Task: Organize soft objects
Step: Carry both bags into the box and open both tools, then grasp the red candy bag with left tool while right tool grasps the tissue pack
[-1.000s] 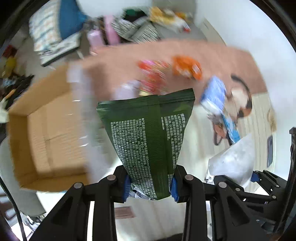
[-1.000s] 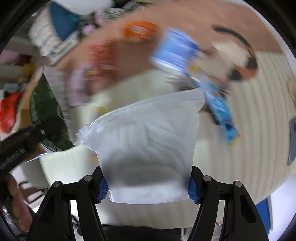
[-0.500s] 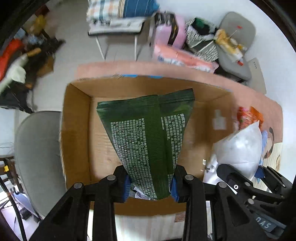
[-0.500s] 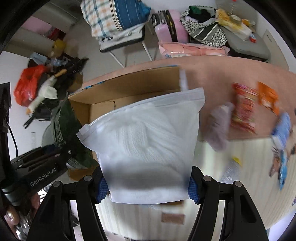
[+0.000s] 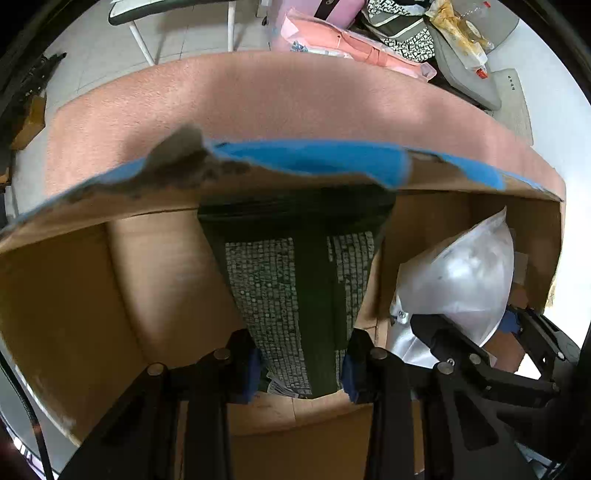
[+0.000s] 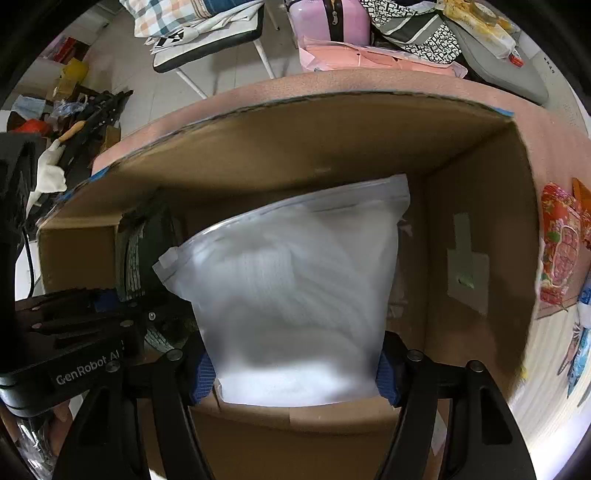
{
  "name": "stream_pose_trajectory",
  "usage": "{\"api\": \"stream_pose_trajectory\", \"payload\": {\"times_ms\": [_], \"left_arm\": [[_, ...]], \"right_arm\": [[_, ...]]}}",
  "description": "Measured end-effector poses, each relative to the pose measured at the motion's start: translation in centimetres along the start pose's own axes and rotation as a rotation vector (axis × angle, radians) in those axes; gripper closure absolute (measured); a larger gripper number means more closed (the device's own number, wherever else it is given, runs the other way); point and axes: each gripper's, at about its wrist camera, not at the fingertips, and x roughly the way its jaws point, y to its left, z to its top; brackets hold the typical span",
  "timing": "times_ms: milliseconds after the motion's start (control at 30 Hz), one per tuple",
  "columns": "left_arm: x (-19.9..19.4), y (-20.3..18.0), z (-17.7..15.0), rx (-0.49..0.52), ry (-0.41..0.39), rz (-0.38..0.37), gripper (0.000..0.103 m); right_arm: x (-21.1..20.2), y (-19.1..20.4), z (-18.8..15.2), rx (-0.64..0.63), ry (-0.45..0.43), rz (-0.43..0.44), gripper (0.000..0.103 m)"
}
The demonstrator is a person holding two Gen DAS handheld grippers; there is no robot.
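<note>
My left gripper (image 5: 301, 367) is shut on a dark green printed pouch (image 5: 295, 295) and holds it down inside an open cardboard box (image 5: 147, 295). My right gripper (image 6: 295, 373) is shut on a white zip bag of soft knit fabric (image 6: 295, 295), also inside the box (image 6: 480, 221), to the right of the green pouch (image 6: 136, 254). The zip bag (image 5: 461, 280) and the right gripper (image 5: 476, 350) show at the right of the left wrist view. The left gripper (image 6: 66, 332) shows at the left of the right wrist view.
The box sits on a pink mat (image 5: 295, 96); its far flap has torn blue tape (image 5: 314, 158). Red and orange snack packs (image 6: 561, 243) lie on the mat right of the box. Chairs, a pink case (image 6: 328, 22) and clothes stand behind.
Both grippers swung left from the mat over the box, then dropped down into it with their bags. The box walls now fill both views.
</note>
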Motion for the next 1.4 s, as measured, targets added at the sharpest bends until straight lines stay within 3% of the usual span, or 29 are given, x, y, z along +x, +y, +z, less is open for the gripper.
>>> {"api": "stream_pose_trajectory", "payload": {"times_ms": [100,167,200,267,333,367,600,900,1200,1400], "left_arm": [[0.0,0.0,-0.3,-0.023,0.006,0.010,0.070],[-0.7,-0.3,-0.5,-0.024,-0.014,0.023,0.062],[-1.1,0.0,-0.8,-0.030,-0.028,0.037,0.052],[-2.4,0.1,-1.8,-0.038,-0.066,0.064,0.034],[-3.3,0.3,-2.6,-0.038,-0.098,0.101,0.009],[-3.9,0.4,-3.3,-0.044,-0.119,0.114,0.006],[-7.1,1.4,-7.7,-0.072,-0.256,0.138,0.003],[-9.1,0.6,-13.0,-0.115,-0.395,0.147,0.003],[-10.6,-1.1,-19.2,-0.102,-0.480,0.202,0.002],[-11.3,-2.2,-22.4,-0.100,-0.507,0.197,0.002]], "right_arm": [[0.3,0.0,0.6,-0.001,-0.005,0.013,0.027],[0.2,-0.2,1.0,-0.006,-0.010,0.017,0.021],[-0.1,-0.3,0.8,-0.007,-0.014,0.013,0.014],[-0.8,-0.5,0.6,-0.007,-0.014,0.037,0.012],[-1.9,-0.3,0.0,-0.018,-0.032,0.012,0.004],[-2.4,-0.2,-0.4,-0.029,-0.045,-0.002,0.000],[-6.4,0.4,-4.6,-0.095,-0.126,-0.073,0.000],[-9.7,0.6,-11.5,-0.132,-0.211,-0.087,0.000],[-12.1,0.2,-17.6,-0.129,-0.293,-0.077,0.000],[-13.3,-0.2,-20.7,-0.130,-0.308,-0.033,0.000]]}}
